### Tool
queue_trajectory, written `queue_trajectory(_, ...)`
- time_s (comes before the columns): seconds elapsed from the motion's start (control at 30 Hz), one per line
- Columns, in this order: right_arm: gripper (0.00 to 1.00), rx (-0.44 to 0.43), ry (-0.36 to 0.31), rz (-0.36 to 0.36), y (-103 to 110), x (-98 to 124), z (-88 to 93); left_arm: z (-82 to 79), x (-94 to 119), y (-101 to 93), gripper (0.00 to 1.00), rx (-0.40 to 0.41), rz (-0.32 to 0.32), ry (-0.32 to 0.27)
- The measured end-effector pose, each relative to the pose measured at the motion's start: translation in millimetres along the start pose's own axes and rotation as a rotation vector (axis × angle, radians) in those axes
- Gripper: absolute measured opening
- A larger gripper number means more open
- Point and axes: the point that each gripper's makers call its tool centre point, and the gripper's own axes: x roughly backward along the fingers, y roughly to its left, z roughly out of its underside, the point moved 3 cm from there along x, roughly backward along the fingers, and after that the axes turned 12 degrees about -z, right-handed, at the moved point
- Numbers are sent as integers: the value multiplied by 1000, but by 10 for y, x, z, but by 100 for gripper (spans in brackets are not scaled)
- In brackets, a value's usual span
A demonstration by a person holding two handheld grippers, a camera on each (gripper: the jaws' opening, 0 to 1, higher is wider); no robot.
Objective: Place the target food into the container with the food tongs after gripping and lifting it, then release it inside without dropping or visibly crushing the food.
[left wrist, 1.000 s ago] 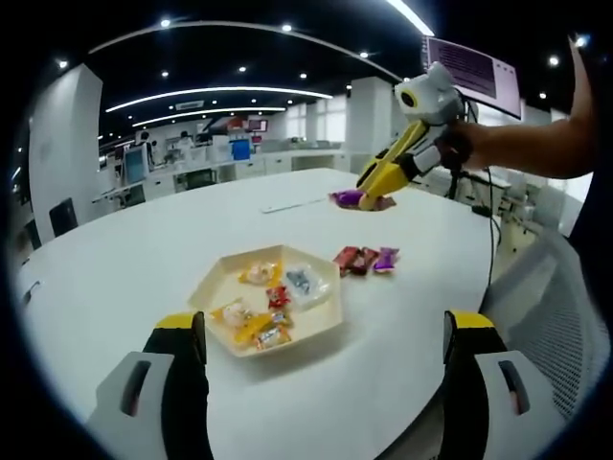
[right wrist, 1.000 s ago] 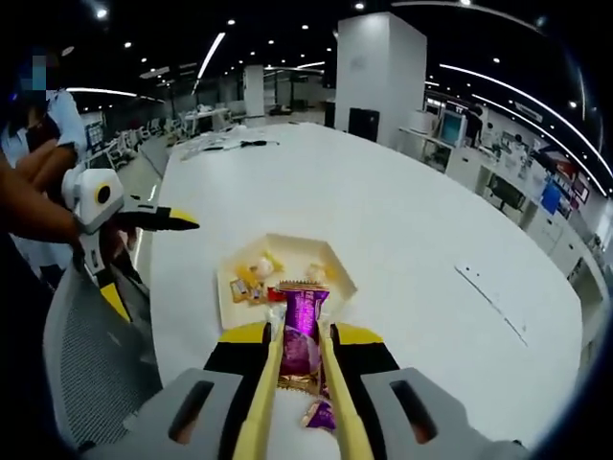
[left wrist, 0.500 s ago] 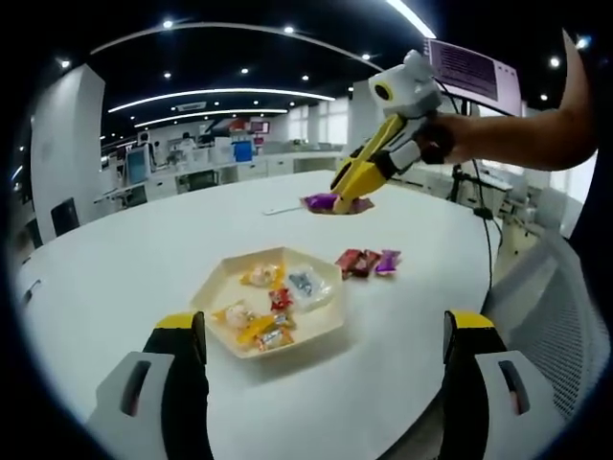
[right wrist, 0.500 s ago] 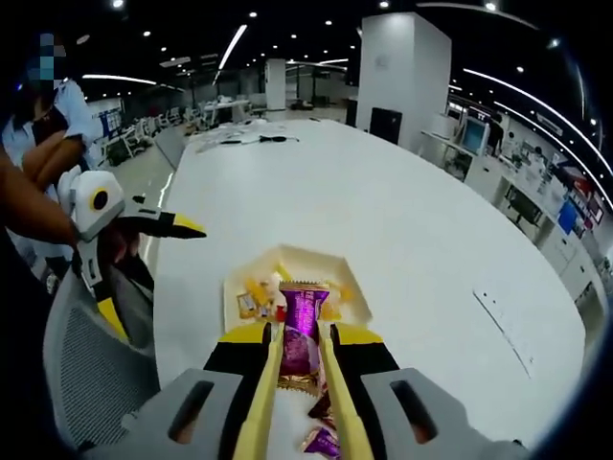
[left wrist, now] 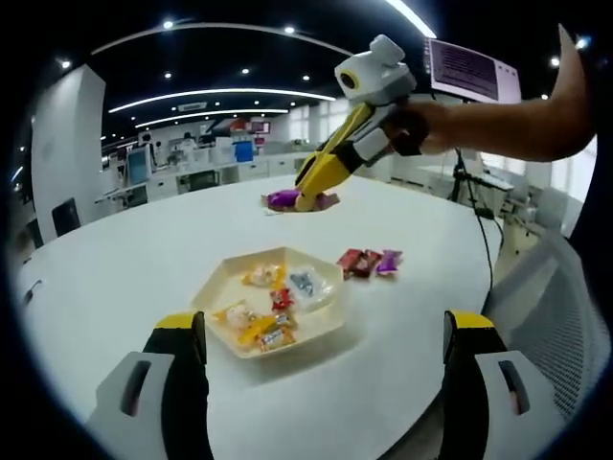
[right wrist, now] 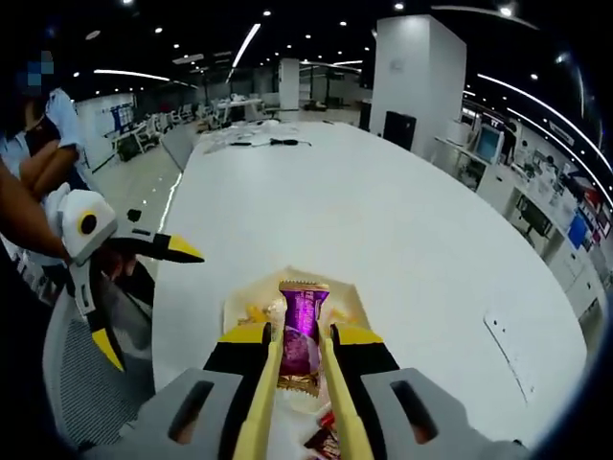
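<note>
Carried leftward and higher across the left gripper view, the right gripper [left wrist: 299, 198] now hangs above the far side of the white table [left wrist: 115, 278], beyond the tray [left wrist: 269, 303], where a second ago it stood over the loose sweets [left wrist: 368, 262] to the right. Item, left: left gripper [left wrist: 326, 369], jaws spread wide apart with nothing between them, parked low at the near table edge; unchanged between frames. Item, centre: tray, shallow, hexagonal, cream-coloured, holding several wrapped sweets in yellow, red and clear wrappers; contents undisturbed. Item, right of tray: three loose sweets, red and purple, lying on the table just beside the tray; none touched. Item, in transit: purple sweet [right wrist: 299, 329], long foil wrapper, clenched between the yellow jaws of the right gripper [right wrist: 298, 359], wrapper ends sticking out both sides; wrapper looks intact, not visibly squashed. In the right gripper view the tray [right wrist: 251, 305] has slid from well ahead of the jaws to almost directly beneath the sweet, so the carry appears nearly complete. Judgement: lift done, transport in its last stretch; remaining steps are a short lowering into the tray and opening the jaws. Risk: releasing from this height could bounce the sweet out over the low rim.
</note>
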Motion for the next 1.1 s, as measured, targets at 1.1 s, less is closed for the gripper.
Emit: queue_trajectory(1.1,27,26,-25,-7,-50,-28,-159,-6,0,14,99,4,-6,-4)
